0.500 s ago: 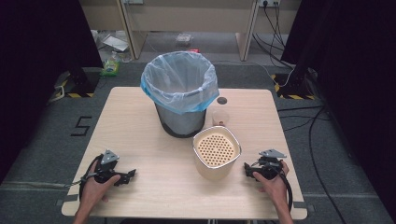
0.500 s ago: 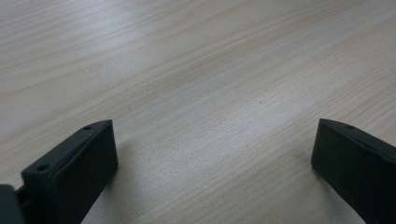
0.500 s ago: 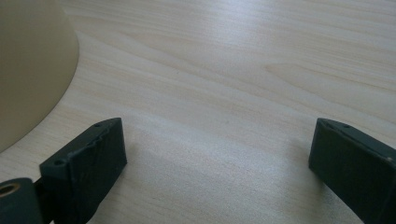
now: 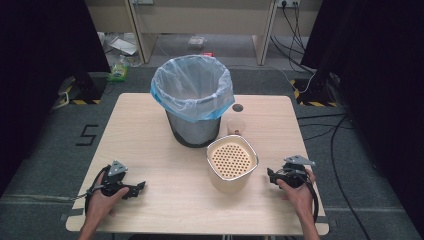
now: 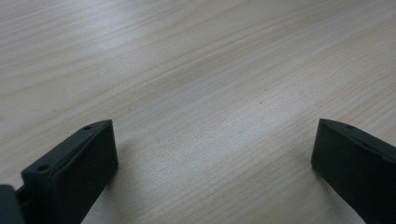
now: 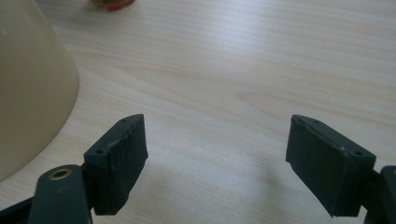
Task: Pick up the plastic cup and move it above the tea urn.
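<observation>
Both my grippers rest low on the table [image 4: 150, 145], fingers spread wide, nothing between them. My right gripper [image 4: 270, 176] sits just at three o'clock of the cream container [image 4: 232, 167], which stands at the table's middle, front edge side; its pale wall [image 6: 28, 84] looms at my left finger. It looks like light, stiff plastic with a smooth, slippery, curved side and a perforated insert on top, so I'd pinch the rim. My left gripper [image 4: 142, 186] is well apart, at eight o'clock. The lined bin [image 4: 192, 100] stands at twelve.
</observation>
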The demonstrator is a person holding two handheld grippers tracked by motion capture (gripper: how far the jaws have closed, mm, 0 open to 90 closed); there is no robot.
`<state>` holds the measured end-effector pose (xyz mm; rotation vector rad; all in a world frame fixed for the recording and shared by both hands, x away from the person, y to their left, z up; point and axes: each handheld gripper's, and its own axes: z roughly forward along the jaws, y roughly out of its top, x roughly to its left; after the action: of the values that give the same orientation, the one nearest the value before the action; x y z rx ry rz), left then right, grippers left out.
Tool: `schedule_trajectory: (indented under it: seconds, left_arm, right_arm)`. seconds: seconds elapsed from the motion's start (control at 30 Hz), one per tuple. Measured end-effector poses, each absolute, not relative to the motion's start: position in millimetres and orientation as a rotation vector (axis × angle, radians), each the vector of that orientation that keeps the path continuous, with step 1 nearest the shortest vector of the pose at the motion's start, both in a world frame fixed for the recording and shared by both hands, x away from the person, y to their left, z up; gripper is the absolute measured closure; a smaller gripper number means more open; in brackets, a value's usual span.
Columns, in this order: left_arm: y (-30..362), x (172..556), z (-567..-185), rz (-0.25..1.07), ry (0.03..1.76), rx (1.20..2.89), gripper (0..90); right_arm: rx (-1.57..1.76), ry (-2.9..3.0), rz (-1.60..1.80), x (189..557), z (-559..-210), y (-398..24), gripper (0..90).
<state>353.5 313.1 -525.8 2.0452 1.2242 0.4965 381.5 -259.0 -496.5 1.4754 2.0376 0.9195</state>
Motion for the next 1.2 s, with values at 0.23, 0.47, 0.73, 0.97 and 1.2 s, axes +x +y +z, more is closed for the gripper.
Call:
schedule_trajectory:
  seconds: [0.23,0.47,0.73,0.97,1.2]
  left_arm:
    - [313,354,-526,0.496,1.223,2.046,0.0]
    - [313,354,-526,0.494,1.220,2.048,0.0]
    - [314,353,-526,0.494,1.219,2.048,0.0]
    - [314,353,-526,0.494,1.220,2.049,0.0]
    - [314,353,-526,0.494,1.221,2.050,0.0]
  right_arm:
    - [1.471,2.024,0.946,393,-476,-261,24.1]
    - [1.450,2.034,0.971,413,-458,-253,28.6]
    - [1.420,2.039,0.963,438,-440,-244,32.7]
    - [1.430,2.040,0.953,463,-431,-240,35.4]
    - [1.430,2.030,1.000,480,-417,-235,38.5]
